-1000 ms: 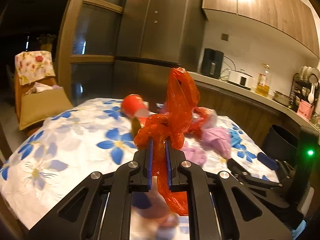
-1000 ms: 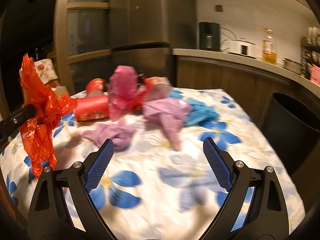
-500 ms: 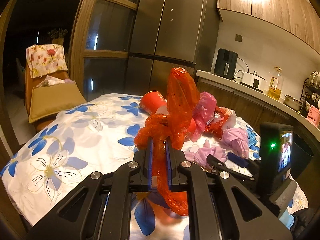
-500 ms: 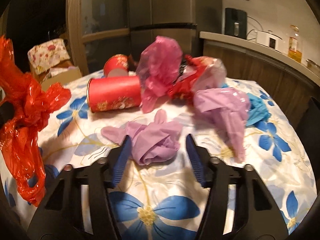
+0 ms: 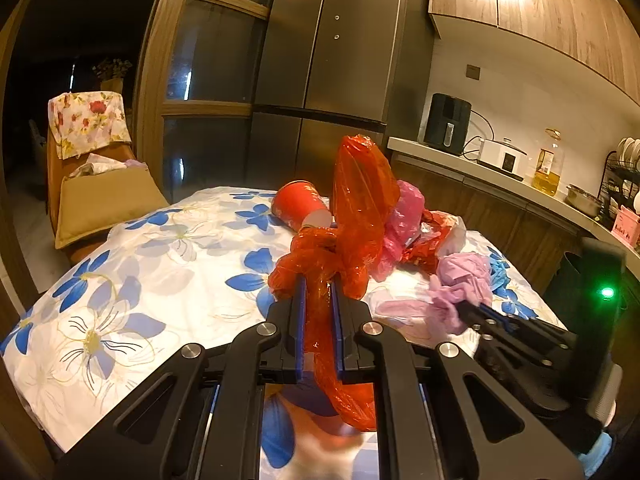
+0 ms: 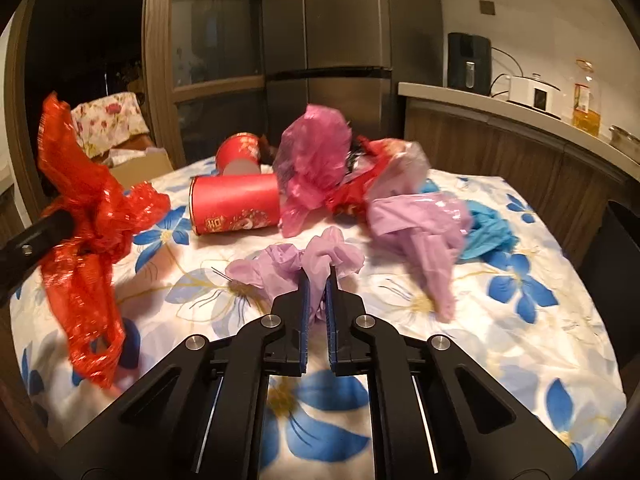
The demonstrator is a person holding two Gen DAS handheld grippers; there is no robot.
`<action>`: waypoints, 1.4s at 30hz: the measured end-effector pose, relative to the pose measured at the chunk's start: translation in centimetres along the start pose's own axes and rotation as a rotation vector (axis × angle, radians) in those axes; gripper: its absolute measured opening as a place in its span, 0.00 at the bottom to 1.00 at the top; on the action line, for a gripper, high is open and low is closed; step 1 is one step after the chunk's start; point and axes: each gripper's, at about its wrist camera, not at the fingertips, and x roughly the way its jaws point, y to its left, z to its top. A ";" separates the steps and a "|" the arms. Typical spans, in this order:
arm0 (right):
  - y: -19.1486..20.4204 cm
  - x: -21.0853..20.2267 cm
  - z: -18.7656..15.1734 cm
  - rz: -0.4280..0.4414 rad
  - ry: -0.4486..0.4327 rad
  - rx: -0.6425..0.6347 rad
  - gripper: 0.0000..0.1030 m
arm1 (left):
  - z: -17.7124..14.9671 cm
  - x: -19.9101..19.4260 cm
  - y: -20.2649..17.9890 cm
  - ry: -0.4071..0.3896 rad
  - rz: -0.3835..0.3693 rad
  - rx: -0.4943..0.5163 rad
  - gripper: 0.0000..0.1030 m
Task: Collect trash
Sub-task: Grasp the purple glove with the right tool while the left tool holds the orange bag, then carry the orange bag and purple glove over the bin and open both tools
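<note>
On the flowered tablecloth (image 6: 520, 360) in front of me lies a heap of trash, and both my grippers are busy with it. My left gripper (image 5: 319, 292) pinches a crumpled red plastic bag (image 5: 360, 200); its blue pads press on the bag's twisted middle, so that one end stands up above the fingers and the other hangs down below them, clear of the cloth. My right gripper (image 6: 317, 280) has just been closing, and its jaws now squeeze a bunched lilac glove (image 6: 296, 264), which rests on the cloth near the front of the heap. In the left wrist view that same glove (image 5: 456, 300) shows at the tips of my right gripper (image 5: 466, 308), off to the right.

Behind the glove two red paper cups lie on their sides: the near cup (image 6: 234, 210) points its mouth leftward, the far cup (image 6: 238, 154) lies just beyond it. Beside them sit a pink plastic bag (image 6: 312, 160), a red and clear wrapper (image 6: 384, 176), a second lilac glove (image 6: 420, 224) and a blue glove (image 6: 488, 232), all touching or overlapping. Right of the table stands a dark bin (image 6: 616, 264).
</note>
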 end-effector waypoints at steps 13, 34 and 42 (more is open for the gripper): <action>-5.2 -6.8 0.1 -0.076 -0.105 0.070 0.06 | 0.5 -0.2 -4.9 -0.002 -0.078 0.064 0.11; -16.6 -13.1 -1.0 -0.342 -0.175 0.206 0.05 | 0.8 1.8 -17.4 0.008 -0.306 0.202 0.11; -21.1 -15.3 -0.6 -0.443 -0.218 0.244 0.05 | 1.4 2.5 -23.2 0.012 -0.415 0.251 0.11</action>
